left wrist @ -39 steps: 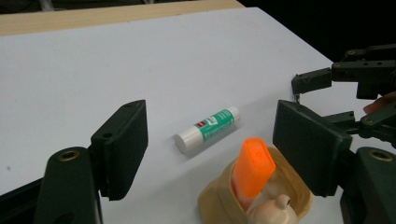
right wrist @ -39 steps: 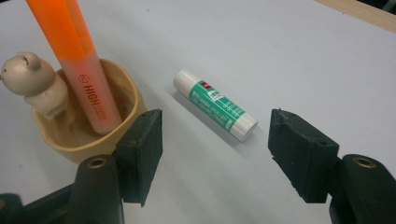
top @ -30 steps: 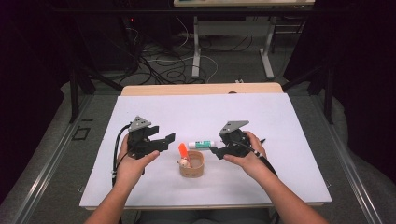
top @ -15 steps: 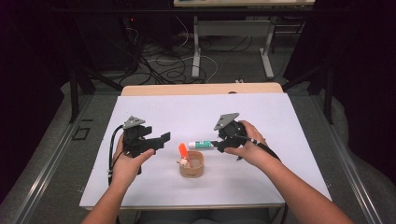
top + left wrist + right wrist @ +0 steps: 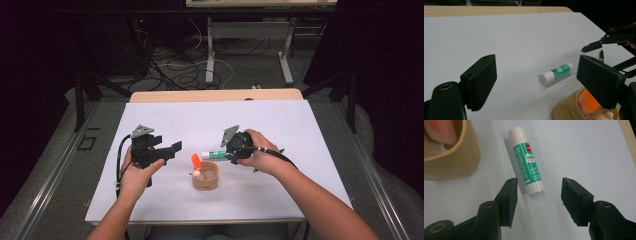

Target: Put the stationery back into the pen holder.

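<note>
A green and white glue stick lies flat on the white table top. My right gripper reaches in from the right. In the right gripper view its jaws have just been closing and stand apart on either side of the stick's near end, with neither pad touching it. My left gripper hovers left of the tan cup. Its jaws have just been opening and have nothing between them. In the left gripper view the glue stick lies farther off, with the right gripper's fingers beyond it.
The tan cup stands just in front of the glue stick and holds an orange item. A wooden strip runs along the table's far edge. Cables and table legs lie on the floor beyond.
The right hand has moved left and slightly down, bringing its jaws around the glue stick's end. The left gripper's jaws stand wider and the left hand has barely moved.
</note>
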{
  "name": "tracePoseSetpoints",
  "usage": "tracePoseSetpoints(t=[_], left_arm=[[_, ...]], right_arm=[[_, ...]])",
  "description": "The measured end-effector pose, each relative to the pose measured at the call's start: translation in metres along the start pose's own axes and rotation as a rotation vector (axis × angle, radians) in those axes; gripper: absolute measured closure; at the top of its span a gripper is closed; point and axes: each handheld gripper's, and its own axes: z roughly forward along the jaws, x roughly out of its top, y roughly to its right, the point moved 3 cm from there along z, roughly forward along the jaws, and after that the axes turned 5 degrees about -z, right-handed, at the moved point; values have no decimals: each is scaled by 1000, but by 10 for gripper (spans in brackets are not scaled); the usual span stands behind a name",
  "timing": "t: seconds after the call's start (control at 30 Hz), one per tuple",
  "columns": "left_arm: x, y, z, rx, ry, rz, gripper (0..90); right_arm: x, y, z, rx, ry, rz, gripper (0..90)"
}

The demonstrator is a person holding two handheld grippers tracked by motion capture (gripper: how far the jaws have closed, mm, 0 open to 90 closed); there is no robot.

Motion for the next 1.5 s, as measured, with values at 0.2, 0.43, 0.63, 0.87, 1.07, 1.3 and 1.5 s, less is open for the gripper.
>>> tracePoseSetpoints(t=[0.2, 0.43, 0.63, 0.87, 1.07, 1.3, 1.5], left_arm=[[-1, -3, 1, 0, -11, -5, 166], [0, -5, 0, 5, 3, -17, 166], [0, -7, 0, 4, -3, -23, 166], [0, -7, 1, 5, 3, -17, 166], [0, -7, 1, 5, 2, -19, 166], [-1, -7, 2, 7, 1, -18, 166], [-1, -7, 2, 8, 1, -17, 166]], right_arm=[[-2, 1, 17, 12, -46, -67, 501], [-1, 0, 31, 26, -58, -130, 505], [-1, 0, 41, 29, -73, -194, 510], [0, -1, 49, 41, -85, -232, 523], [1, -3, 53, 51, -85, -247, 546], [2, -4, 55, 56, -86, -256, 588], [2, -4, 55, 51, -90, -261, 634]])
